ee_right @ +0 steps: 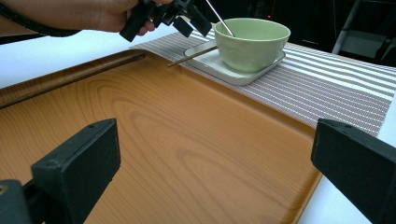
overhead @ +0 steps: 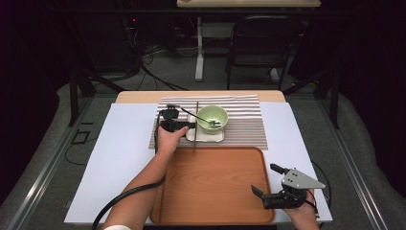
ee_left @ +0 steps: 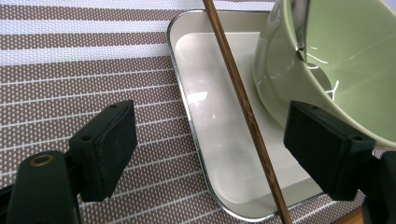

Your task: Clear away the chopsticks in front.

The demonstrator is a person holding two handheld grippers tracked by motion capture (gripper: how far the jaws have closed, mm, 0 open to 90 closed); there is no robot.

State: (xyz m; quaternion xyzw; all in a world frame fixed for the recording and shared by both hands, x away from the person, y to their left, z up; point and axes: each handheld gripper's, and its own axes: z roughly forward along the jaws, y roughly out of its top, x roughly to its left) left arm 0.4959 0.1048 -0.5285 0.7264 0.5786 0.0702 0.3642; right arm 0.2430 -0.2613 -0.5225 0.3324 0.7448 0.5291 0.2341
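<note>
The left gripper (ee_left: pixel 210 154) hung with its jaws apart, straddling a thin brown wooden chopstick (ee_left: pixel 243 107) that ran from the top centre of the left gripper view to the bottom, its long axis crossing the gap rather than lying along it. The stick rested across a shallow white rectangular dish (ee_left: pixel 205 93), just beside a pale green ceramic bowl (ee_left: pixel 327 60) standing in that dish at upper right. Beneath lay a brown-and-white striped placemat (ee_left: pixel 84 70). The right gripper (overhead: pixel 274 184), also spread and empty, sat well apart at lower right over the wooden tray (overhead: pixel 210 187), so the left was likely nearer. A dark room lay beyond.
</note>
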